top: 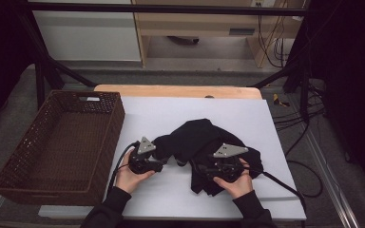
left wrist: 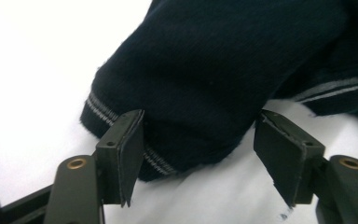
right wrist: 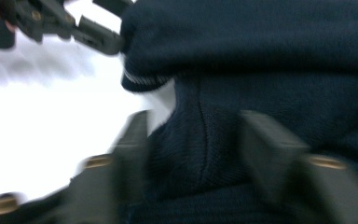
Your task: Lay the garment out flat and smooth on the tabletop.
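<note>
The dark sweater (top: pixel 204 149) lies crumpled mid-counter (top: pixel 161 199), at 3 o'clock of the wicker basket (top: pixel 57 147). The left hand-held gripper (left wrist: pixel 198 140) gapes around its striped cuff (left wrist: pixel 121 130), unclamped; the right hand-held gripper (right wrist: pixel 193 144) straddles blurred knit, grip unclear. Either could snatch only one layer and slip.

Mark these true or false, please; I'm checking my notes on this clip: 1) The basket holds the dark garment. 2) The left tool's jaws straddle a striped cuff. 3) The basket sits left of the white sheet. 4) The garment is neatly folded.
1) False: the wicker basket has nothing in it; the dark garment lies on the white sheet.
2) True: the left tool has its jaws apart on either side of the striped cuff.
3) True.
4) False: it lies bunched up, with the right tool at it.
</note>
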The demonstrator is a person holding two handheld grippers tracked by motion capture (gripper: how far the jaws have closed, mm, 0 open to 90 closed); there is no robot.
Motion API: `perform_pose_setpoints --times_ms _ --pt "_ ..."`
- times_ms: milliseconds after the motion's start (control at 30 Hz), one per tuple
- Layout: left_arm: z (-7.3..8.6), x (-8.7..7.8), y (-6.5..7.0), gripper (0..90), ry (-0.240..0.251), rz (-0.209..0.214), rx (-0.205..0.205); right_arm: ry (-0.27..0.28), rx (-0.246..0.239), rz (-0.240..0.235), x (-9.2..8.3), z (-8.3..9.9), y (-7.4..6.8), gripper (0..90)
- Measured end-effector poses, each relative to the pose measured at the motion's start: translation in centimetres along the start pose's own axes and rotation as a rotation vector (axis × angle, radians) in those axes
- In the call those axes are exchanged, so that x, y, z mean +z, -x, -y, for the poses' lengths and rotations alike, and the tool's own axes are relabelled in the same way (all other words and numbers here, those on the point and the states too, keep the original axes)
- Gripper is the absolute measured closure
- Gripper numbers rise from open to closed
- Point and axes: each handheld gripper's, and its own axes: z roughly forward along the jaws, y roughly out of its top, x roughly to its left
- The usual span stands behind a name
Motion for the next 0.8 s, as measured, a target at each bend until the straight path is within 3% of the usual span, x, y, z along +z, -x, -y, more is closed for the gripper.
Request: perform_pose_setpoints --times_ms 67,100,233,367,433,533,633,733,800 --pt "0.0 0.0 -0.1 35.4 0.006 -0.01 0.002 -0.015 -0.015 -0.006 -0.5 -0.1 0.2 82.0" --pt "0.0 0.0 -0.1 35.6 0.011 -0.014 0.003 -0.013 -0.009 -0.005 -0.8 -0.2 0.3 84.4" --pt "-0.1 -0.1 0.0 36.0 0.03 -0.028 0.017 0.051 0.009 0.03 -3.5 -0.8 1.3 85.7" --pt "-0.2 0.1 0.1 37.8 0.039 -0.025 0.022 0.182 0.055 0.087 -7.2 -1.1 2.8 85.8" --pt "-0.1 0.4 0.2 39.5 0.026 -0.013 0.023 0.217 0.07 0.117 -8.6 -0.9 3.6 85.8" --pt "0.0 0.9 0.4 43.2 -0.004 -0.01 0.037 0.178 0.08 0.185 -8.8 -0.3 4.7 85.5" --pt "0.1 1.3 0.4 49.0 -0.031 -0.002 0.041 0.099 0.075 0.251 -7.5 0.8 5.8 84.9" --pt "0.2 1.6 0.3 54.9 -0.045 -0.006 0.052 0.037 0.068 0.28 -6.5 1.7 6.5 81.9" --pt "0.2 1.6 0.4 58.9 -0.052 -0.014 0.067 0.03 0.066 0.27 -6.3 1.9 6.8 72.2"
